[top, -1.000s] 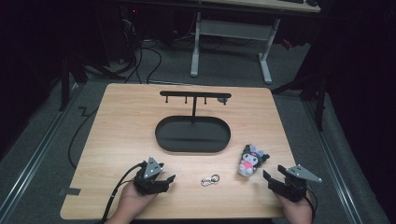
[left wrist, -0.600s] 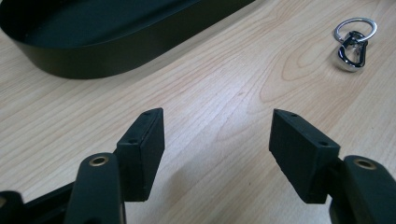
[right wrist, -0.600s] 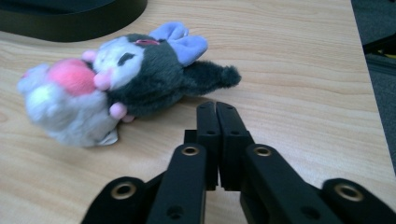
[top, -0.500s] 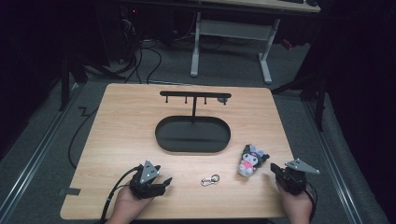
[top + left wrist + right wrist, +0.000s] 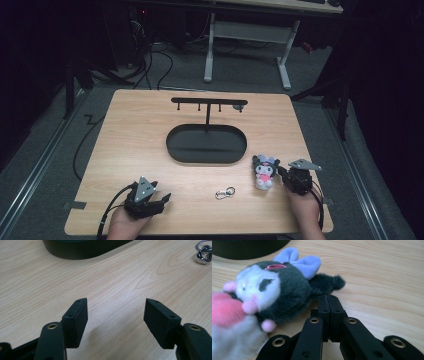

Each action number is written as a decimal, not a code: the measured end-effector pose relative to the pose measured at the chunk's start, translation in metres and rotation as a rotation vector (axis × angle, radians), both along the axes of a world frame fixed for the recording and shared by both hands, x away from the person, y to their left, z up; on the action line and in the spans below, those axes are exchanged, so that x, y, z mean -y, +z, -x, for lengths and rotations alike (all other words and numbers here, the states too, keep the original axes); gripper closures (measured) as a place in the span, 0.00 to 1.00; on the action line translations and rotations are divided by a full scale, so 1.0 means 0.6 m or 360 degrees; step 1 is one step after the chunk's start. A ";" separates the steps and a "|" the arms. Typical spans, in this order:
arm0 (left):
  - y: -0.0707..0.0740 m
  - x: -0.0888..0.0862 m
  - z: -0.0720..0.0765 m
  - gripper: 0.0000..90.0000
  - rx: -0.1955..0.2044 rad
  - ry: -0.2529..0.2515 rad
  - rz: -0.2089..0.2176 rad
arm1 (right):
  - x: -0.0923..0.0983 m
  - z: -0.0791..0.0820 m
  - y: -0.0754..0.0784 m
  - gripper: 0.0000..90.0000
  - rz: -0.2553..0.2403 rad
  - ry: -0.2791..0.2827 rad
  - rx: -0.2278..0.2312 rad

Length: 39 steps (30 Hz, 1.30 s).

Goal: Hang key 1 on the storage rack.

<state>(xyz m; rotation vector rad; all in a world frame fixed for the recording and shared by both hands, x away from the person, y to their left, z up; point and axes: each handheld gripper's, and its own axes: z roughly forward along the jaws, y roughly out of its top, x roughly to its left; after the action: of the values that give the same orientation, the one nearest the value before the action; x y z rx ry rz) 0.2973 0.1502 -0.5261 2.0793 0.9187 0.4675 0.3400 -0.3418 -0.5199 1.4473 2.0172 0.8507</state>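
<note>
The plush toy (image 5: 264, 171) lies at the near right of the table (image 5: 135, 135), long axis near-to-far. The right gripper (image 5: 281, 170), jaws pressed together on nothing, sits just right of it, tips at its head. The left gripper (image 5: 162, 199) stands spread, well apart

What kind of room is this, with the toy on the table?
Probably a lab or workshop set up for recording. A wooden table stands under a spotlight in a dark room, cables trail over the floor, and a desk frame stands behind. The plush toy lies ready.
</note>
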 end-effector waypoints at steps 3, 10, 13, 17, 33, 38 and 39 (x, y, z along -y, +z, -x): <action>0.000 -0.005 0.003 0.41 0.0001 0.0012 0.0002 | -0.009 -0.006 0.000 1.00 0.0021 0.0024 0.0007; 0.001 -0.018 0.012 0.41 0.0004 0.0042 0.0012 | -0.030 -0.021 0.001 1.00 0.0010 0.0109 0.0021; 0.002 -0.018 0.012 0.41 0.0004 0.0038 0.0018 | -0.029 -0.020 0.002 1.00 -0.0011 0.0115 0.0026; 0.004 -0.013 0.010 0.41 0.0011 0.0010 0.0019 | -0.025 -0.016 0.005 0.98 0.0001 0.0091 0.0035; 0.013 0.018 -0.008 0.42 0.0042 -0.0077 0.0031 | -0.005 0.025 0.011 0.85 -0.0037 0.0031 0.0056; 0.026 0.032 -0.019 0.45 0.0015 -0.0088 0.0067 | 0.003 0.048 0.010 0.80 -0.0025 -0.0015 0.0062; 0.028 0.033 -0.021 0.45 0.0008 -0.0102 0.0061 | 0.005 0.053 0.010 0.79 -0.0031 -0.0021 0.0064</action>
<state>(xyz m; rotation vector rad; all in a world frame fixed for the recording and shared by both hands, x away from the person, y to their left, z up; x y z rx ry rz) 0.3100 0.1305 -0.5091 2.0656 0.8493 0.4182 0.3081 -0.3451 -0.5139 1.4413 1.9726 0.8894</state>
